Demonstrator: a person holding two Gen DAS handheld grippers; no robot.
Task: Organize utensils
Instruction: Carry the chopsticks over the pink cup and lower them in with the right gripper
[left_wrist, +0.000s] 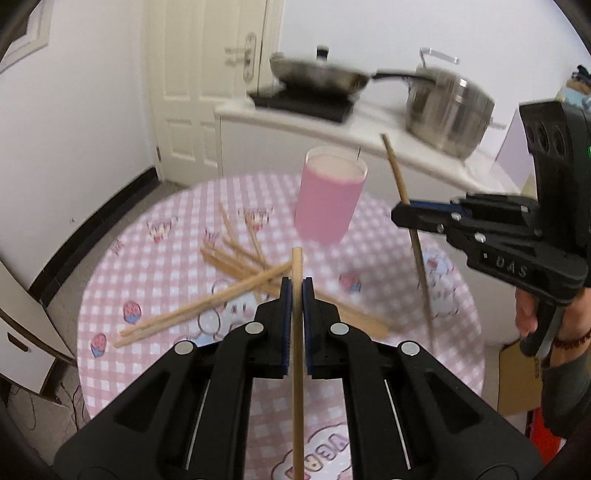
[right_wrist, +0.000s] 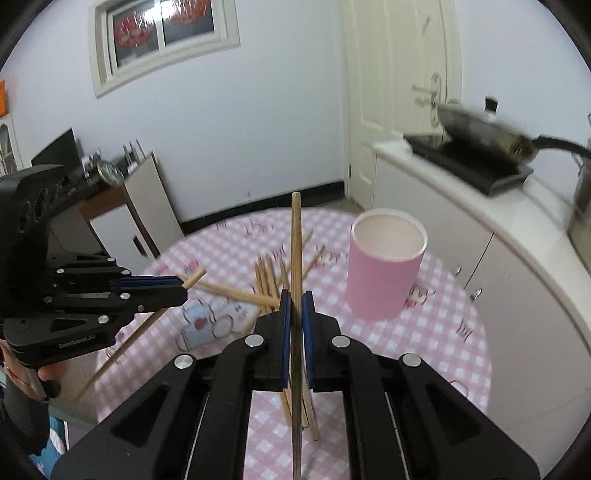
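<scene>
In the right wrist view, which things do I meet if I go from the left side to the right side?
Left gripper holding a chopstick → loose chopsticks on the table → chopstick in the right gripper → pink cup → frying pan on the counter.

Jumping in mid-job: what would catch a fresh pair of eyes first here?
Each gripper has its jaws shut on one chopstick: the left gripper and the right gripper, both raised over the table. The empty pink cup stands upright on the checked tablecloth, with a loose pile of chopsticks lying beside it.
</scene>
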